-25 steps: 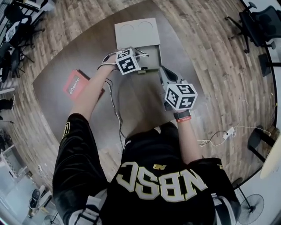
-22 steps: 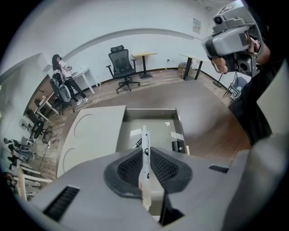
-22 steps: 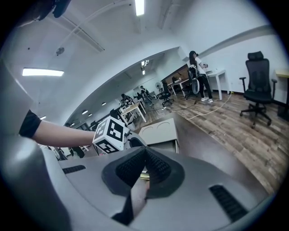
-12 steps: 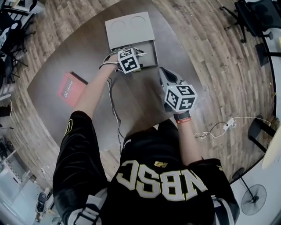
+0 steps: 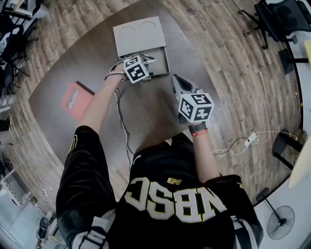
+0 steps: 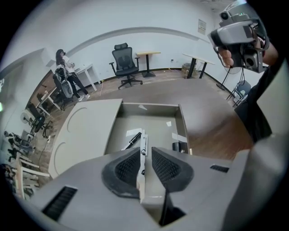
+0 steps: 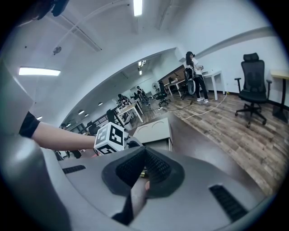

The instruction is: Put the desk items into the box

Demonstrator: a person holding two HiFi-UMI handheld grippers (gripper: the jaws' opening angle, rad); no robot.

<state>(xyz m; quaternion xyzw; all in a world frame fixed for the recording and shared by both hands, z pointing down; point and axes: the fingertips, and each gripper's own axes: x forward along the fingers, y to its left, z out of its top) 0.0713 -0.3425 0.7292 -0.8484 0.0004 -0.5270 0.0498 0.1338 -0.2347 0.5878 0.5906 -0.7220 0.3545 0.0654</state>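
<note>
One brown table (image 5: 73, 63) on plank floor (image 5: 228, 58), grey box (image 5: 166, 59), left claw (image 6: 146, 154) just parting round pale strip (image 6: 143, 142), right claw (image 7: 144, 151) closed.

Around you runs a floor of brown wood planks (image 5: 228, 58), and you stand at a large dark grey-brown table with rounded corners (image 5: 68, 68). A black swivel office chair (image 6: 124, 57) sits by the plain white wall (image 6: 153, 39), beside a small light-topped table on a single dark leg (image 6: 147, 53). Long white strip lights (image 7: 137, 6) glow on the ceiling. A thin white cable with a small white block (image 5: 252, 138) lies on the planks to your right. The round wire shape at the lower right edge (image 5: 279, 228) may be a standing fan.
</note>
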